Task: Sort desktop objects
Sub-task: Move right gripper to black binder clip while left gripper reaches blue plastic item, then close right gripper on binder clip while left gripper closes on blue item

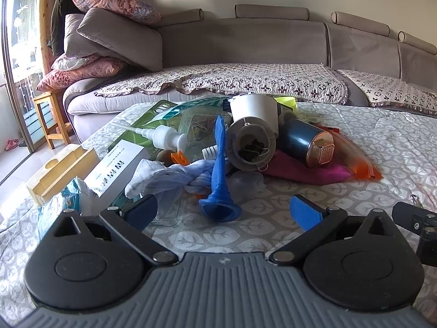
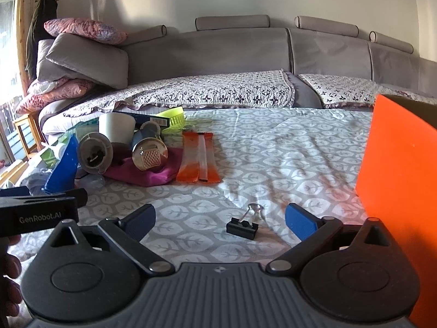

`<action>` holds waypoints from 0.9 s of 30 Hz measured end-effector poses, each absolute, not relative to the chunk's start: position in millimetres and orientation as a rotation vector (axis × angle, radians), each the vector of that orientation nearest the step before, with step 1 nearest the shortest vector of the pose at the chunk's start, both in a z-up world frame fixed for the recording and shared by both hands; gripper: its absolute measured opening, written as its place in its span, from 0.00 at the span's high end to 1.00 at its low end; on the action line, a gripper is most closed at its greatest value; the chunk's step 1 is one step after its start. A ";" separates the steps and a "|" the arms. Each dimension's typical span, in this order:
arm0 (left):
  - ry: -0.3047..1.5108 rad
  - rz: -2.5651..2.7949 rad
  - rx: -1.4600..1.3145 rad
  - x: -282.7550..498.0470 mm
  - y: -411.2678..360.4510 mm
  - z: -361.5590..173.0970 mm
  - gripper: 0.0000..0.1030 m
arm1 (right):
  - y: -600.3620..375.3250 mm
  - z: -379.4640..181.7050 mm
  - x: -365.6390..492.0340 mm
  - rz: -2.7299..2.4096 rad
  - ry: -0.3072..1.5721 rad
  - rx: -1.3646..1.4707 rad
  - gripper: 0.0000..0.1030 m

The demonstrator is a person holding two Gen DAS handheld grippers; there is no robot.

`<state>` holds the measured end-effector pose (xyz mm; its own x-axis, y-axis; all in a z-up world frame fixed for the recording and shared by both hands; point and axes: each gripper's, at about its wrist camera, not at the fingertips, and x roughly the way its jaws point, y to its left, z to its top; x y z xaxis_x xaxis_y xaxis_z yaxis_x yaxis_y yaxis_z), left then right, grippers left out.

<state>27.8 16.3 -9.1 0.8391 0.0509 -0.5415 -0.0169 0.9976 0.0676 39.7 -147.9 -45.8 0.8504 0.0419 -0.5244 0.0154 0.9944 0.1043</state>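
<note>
Clutter heaped on the leaf-print surface (image 2: 273, 147), both tongs wide and holding nothing.

Orange bin (image 2: 396, 191) stands at the right edge; a white cup (image 1: 252, 109) tops the pile, a tipped round canister (image 1: 250, 143) shows black clips inside. Left tongs (image 1: 224, 213) face a blue funnel (image 1: 218, 169); right tongs (image 2: 218, 218) flank a black binder clip (image 2: 242, 227).

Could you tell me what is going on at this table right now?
A person holds two grippers over a patterned cloth and neither has anything in it. The right gripper is open around a lone black binder clip, with an orange bin to its right. The left gripper is open in front of a heap with a blue funnel nearest. The sorting has hardly begun.
</note>
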 end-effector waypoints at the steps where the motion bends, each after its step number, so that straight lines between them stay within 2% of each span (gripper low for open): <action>1: 0.573 0.035 0.062 28.0 15.8 -9.2 0.00 | -148.0 -46.4 40.7 0.014 0.558 0.104 0.09; 3: 0.570 0.033 0.066 28.7 14.7 -9.8 0.00 | -148.5 -48.0 43.7 0.012 0.568 0.097 0.14; 7: 0.581 0.028 0.078 32.8 12.8 -14.1 0.01 | -153.3 -53.9 50.6 -0.004 0.609 0.122 0.18; 10: 0.598 0.024 0.072 35.1 13.4 -15.9 0.10 | -155.7 -56.3 53.4 -0.009 0.634 0.138 0.27; 13: 0.614 0.022 0.062 37.2 14.8 -16.6 0.13 | -154.6 -56.8 52.7 -0.010 0.640 0.129 0.34; 18: 0.621 0.027 0.062 36.4 14.2 -17.3 0.26 | -152.4 -56.8 52.1 -0.005 0.647 0.111 0.51; 19: 0.623 0.028 0.063 36.7 14.3 -17.5 0.29 | -152.8 -56.4 52.7 -0.006 0.647 0.109 0.52; 27: 0.609 0.034 0.073 34.7 13.8 -16.6 0.31 | -152.7 -56.4 52.9 -0.007 0.648 0.109 0.52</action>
